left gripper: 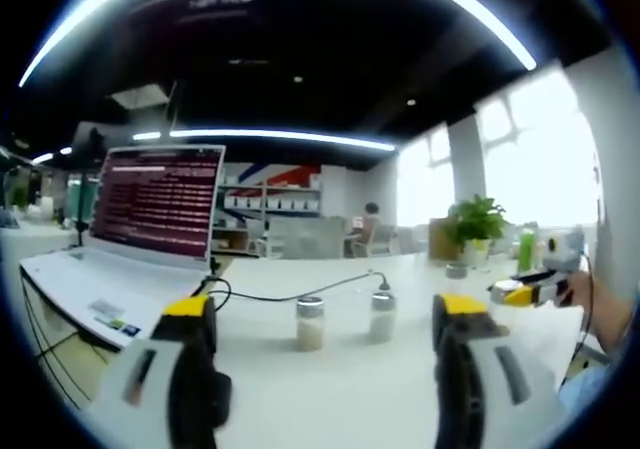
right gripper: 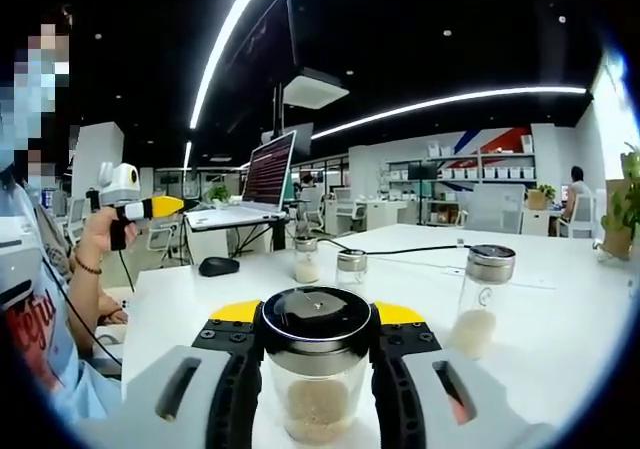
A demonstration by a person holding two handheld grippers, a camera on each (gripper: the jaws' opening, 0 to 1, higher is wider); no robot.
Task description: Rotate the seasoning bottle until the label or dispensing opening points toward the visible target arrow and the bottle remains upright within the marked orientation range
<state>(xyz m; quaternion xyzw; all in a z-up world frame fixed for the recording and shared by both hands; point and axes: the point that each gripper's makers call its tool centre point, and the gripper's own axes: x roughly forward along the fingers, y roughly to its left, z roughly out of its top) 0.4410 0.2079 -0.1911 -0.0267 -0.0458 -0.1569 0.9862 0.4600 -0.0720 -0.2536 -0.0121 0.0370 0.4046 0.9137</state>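
White counter point(right gripper: 560, 299) is spread through an open office, with a laptop point(left gripper: 150, 219) at its far side and shelving along the back wall. In the right gripper view, a glass seasoning bottle point(right gripper: 317, 369) with a black and silver lid is seen dead centre between the jaws of the right gripper point(right gripper: 317, 384), upright, its long axis vertical and square to the line of the jaws. Both jaws are seen pressed against the glass on either side, so the bottle is judged to be clamped. Pale seasoning fills its lower part. No label, opening direction or target arrow can be made out, so the amount of turn needed cannot be told.

3 further bottles are seen beyond it on the counter: 2 small ones point(right gripper: 307, 259) side by side near the black cable, and 1 taller one point(right gripper: 480, 304) off to the right, well apart from the held bottle.

In the left gripper view, the left gripper point(left gripper: 325, 354) is held with its jaws apart and nothing between them; the 2 small bottles point(left gripper: 311, 321) stand ahead of it, well clear. The right gripper is therefore the one on the task's thing, and the coming turn is judged to be a twist about the bottle's vertical axis, with tipping as the risk to be watched.
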